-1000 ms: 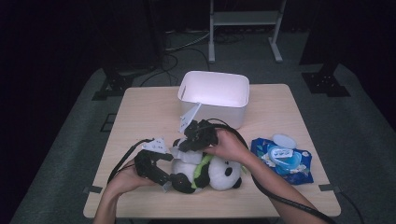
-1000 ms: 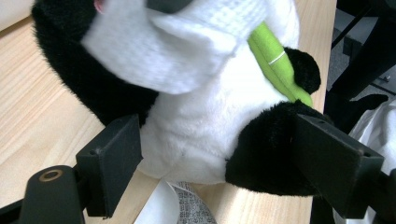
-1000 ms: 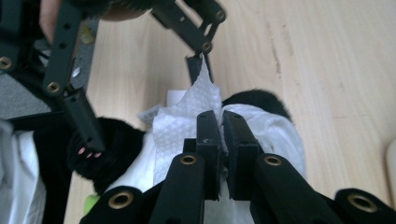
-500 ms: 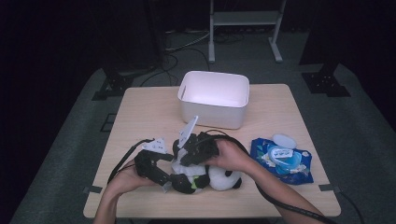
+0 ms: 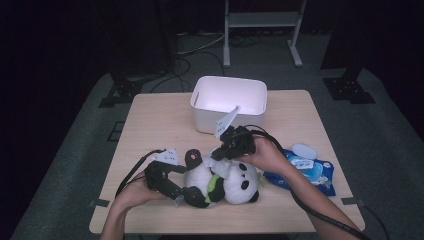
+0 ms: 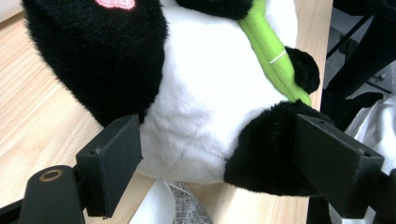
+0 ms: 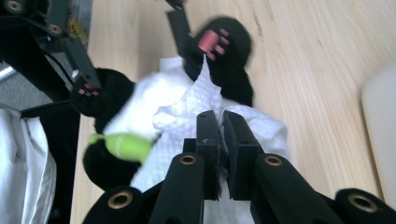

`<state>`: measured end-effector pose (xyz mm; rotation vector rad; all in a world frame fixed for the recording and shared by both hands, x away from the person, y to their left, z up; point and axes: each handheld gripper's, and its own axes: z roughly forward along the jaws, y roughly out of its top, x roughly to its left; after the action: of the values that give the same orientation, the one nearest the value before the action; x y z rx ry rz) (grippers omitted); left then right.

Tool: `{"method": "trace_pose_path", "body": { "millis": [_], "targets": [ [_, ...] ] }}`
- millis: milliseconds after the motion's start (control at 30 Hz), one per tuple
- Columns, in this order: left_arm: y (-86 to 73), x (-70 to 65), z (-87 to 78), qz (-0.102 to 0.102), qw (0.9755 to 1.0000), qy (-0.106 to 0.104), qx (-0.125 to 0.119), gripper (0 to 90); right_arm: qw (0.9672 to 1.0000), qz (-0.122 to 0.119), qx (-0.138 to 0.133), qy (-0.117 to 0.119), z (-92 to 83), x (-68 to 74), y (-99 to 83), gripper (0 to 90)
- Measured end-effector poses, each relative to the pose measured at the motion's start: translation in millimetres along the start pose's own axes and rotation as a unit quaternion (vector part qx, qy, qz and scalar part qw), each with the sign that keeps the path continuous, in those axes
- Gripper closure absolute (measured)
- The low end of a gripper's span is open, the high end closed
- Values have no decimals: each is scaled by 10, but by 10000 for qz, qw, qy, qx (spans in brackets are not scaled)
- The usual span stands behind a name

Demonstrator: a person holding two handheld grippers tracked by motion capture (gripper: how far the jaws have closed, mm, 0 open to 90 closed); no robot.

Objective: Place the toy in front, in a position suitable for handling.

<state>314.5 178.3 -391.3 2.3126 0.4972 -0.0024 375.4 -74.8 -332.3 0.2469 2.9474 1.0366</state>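
Your left gripper [image 5: 172,187] has its fingers [image 6: 112,163] clamped on the panda [image 5: 222,180], one pad against the white belly and the other against a black paw, so the toy's lower body sits squarely between them. The panda lies on its back on the bench [image 5: 150,125], head away from your left fingers and a green strip [image 6: 271,51] running across its chest just beyond them. Your right gripper [image 5: 217,152] has its fingers [image 7: 208,135] pressed together on a white wipe [image 7: 187,112], which bunches just ahead of the fingertips and drapes onto the panda's belly. A pink-soled paw [image 7: 212,42] stands up just past the wipe's tip. Beyond your right fingers stands the white bin [image 5: 230,102]; behind your right hand lies the blue wipe pack [image 5: 305,167].
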Motion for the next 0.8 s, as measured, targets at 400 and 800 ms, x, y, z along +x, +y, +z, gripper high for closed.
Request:
{"method": "trace_pose_path", "body": {
  "millis": [400,800],
  "targets": [
    [18,-20,-29,32,10000,-33,-12,157,9995,278,121,128,54,-80,-241,845],
    [67,8,-65,25,10000,61,-37,157,9994,211,-21,284,26,79,-317,845]
  ]
}}
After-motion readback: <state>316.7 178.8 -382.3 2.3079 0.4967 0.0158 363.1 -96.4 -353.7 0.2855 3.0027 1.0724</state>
